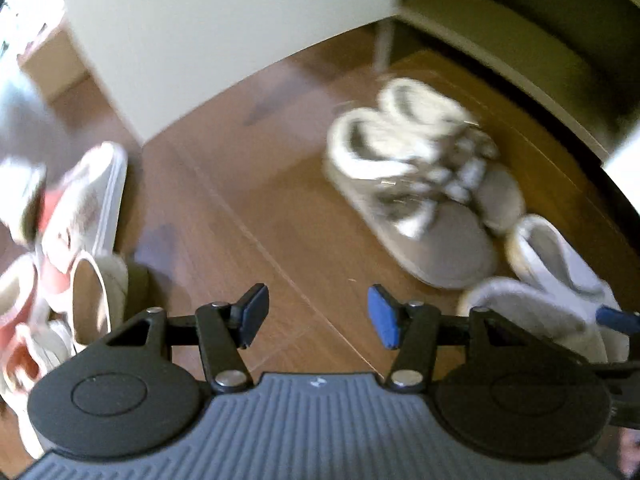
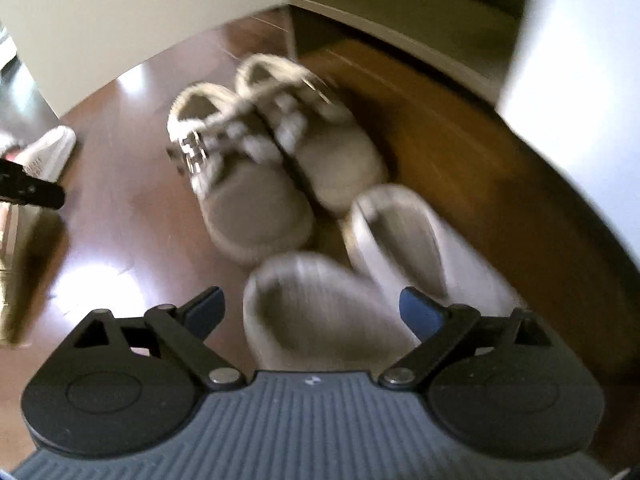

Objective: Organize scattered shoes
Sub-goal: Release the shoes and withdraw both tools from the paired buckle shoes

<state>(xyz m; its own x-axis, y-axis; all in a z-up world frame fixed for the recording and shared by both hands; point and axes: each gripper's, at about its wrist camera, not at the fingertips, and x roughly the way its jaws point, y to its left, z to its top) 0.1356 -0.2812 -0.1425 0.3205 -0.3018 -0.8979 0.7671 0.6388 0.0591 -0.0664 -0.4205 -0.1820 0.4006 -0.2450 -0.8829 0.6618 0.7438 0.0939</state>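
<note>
A pair of beige fur-lined slippers with metal buckles lies side by side on the wooden floor in front of a low shelf. Two white slippers lie just nearer than them. My left gripper is open above bare floor, with nothing between its blue pads. My right gripper is wide open above the nearer white slipper, and its pads stand apart from it. Red and white sneakers lie in a heap at the left. Both views are blurred.
A white cabinet panel stands at the back left. An open shelf unit with a dark low compartment is at the back right. Brown floorboards run between the sneakers and the slippers.
</note>
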